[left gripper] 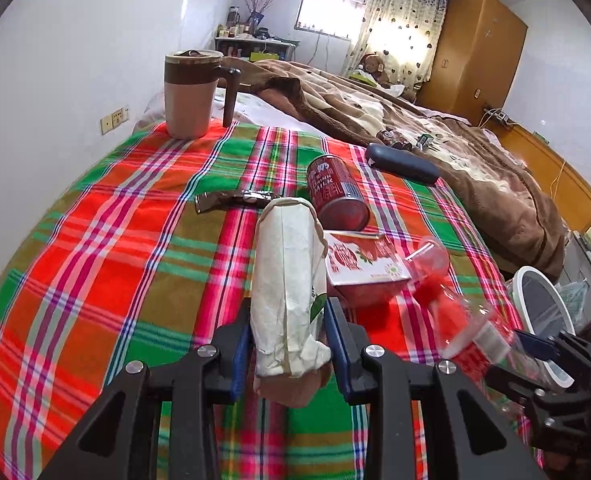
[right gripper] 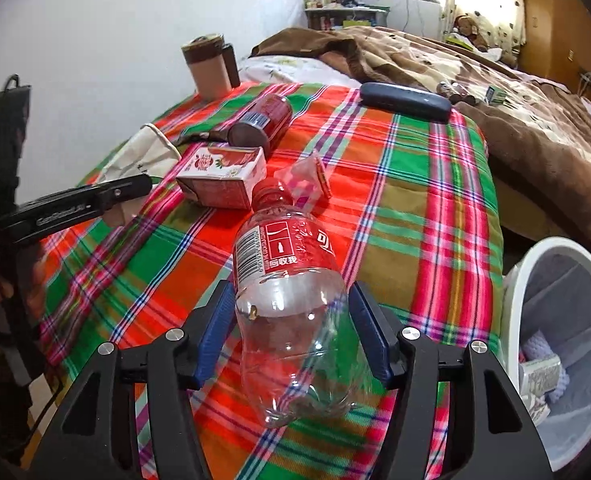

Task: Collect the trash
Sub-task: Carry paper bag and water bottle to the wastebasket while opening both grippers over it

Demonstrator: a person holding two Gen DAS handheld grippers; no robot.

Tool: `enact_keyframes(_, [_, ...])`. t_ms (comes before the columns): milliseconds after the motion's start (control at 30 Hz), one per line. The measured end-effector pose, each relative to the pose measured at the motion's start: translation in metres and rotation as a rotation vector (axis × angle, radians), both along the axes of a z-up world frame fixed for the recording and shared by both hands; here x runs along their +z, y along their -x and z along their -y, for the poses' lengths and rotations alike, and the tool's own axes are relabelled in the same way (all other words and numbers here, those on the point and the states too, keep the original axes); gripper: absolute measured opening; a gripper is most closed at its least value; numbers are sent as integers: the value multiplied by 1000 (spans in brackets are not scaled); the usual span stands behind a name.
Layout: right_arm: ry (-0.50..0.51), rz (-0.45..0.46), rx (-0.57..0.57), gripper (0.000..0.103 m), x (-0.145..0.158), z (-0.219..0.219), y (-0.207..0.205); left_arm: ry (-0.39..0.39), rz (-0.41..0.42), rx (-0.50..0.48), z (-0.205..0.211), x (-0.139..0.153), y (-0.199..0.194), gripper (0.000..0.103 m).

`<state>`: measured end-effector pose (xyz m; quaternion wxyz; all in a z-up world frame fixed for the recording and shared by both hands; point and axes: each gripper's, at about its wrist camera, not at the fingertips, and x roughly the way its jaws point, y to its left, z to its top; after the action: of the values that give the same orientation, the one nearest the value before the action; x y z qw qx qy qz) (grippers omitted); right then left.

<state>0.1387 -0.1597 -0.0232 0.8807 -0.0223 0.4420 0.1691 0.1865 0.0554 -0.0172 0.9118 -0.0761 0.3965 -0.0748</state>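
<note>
My left gripper point(left gripper: 289, 340) is shut on a crumpled white paper cup point(left gripper: 285, 280), held above the plaid blanket point(left gripper: 115, 240). My right gripper point(right gripper: 293, 332) is shut on an empty clear plastic bottle point(right gripper: 291, 292) with a red label and red cap; the bottle also shows in the left wrist view point(left gripper: 455, 320). A red can point(left gripper: 337, 192) lies on its side, also in the right wrist view point(right gripper: 265, 120). A red and white carton point(left gripper: 365, 268) lies beside it, also in the right wrist view point(right gripper: 223, 178). A dark wrapper point(left gripper: 235, 200) lies left of the can.
A white trash bin point(right gripper: 555, 340) with a liner and some trash stands at the bed's right edge, also in the left wrist view point(left gripper: 543, 312). A brown mug point(left gripper: 191, 92), a dark glasses case point(left gripper: 401, 162) and a brown quilt point(left gripper: 435, 132) lie further back.
</note>
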Motion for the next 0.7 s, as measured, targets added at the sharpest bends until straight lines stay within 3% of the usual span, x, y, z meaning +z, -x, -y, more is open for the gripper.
enact_keyframes(400, [20,-9,-26,63,-2,-6,0,0,21,-6,8,10,24,34])
enact_keyframes(700, [-100,37,-108,63,6,19,14,-7,51,-27,21,21,40,34])
